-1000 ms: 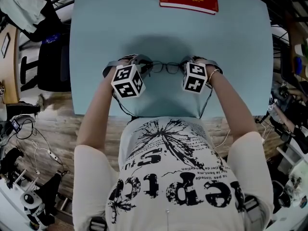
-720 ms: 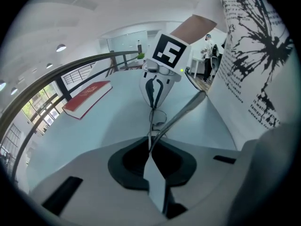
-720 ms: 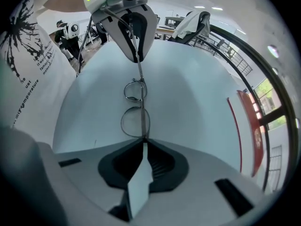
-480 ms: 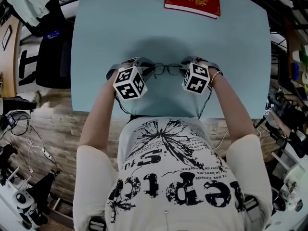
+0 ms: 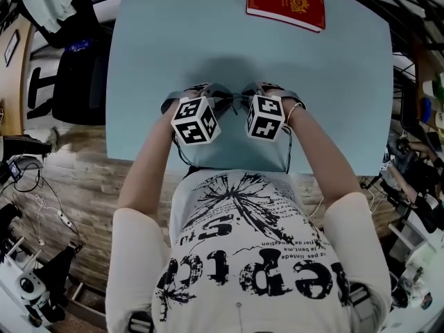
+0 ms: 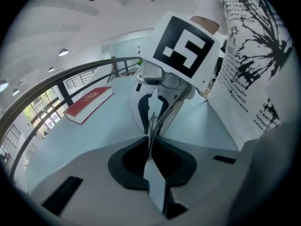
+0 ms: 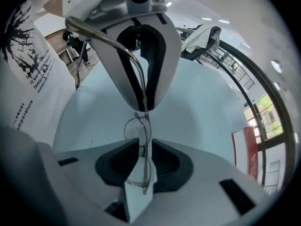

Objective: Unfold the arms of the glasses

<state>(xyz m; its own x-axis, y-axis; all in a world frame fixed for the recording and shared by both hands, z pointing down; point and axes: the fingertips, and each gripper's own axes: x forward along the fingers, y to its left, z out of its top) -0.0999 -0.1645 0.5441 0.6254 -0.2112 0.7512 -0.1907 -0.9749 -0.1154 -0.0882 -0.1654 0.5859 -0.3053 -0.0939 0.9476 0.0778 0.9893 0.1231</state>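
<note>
Thin metal-framed glasses [image 5: 232, 100] hang just above the pale blue table [image 5: 173, 33], close to its near edge. My left gripper [image 5: 212, 97] is shut on their left end; in the left gripper view the wire frame [image 6: 161, 116] runs out of the pinched jaws [image 6: 151, 132]. My right gripper [image 5: 252, 94] stands close beside the left one, over the middle of the glasses. Its jaws [image 7: 143, 155] are apart, with a round lens rim [image 7: 149, 132] between them and neither pad pressing on it. One glasses arm [image 7: 106, 40] sweeps up toward the left gripper.
A red book [image 5: 286, 2] lies at the table's far edge, also seen as the book [image 6: 89, 105] from the left gripper. A dark chair [image 5: 76, 82] stands left of the table. Cables and gear litter the floor on both sides.
My right gripper let go of the glasses' right end, opened, and slid left along the frame until it stands next to the left gripper. The left gripper kept its hold and stayed put.
</note>
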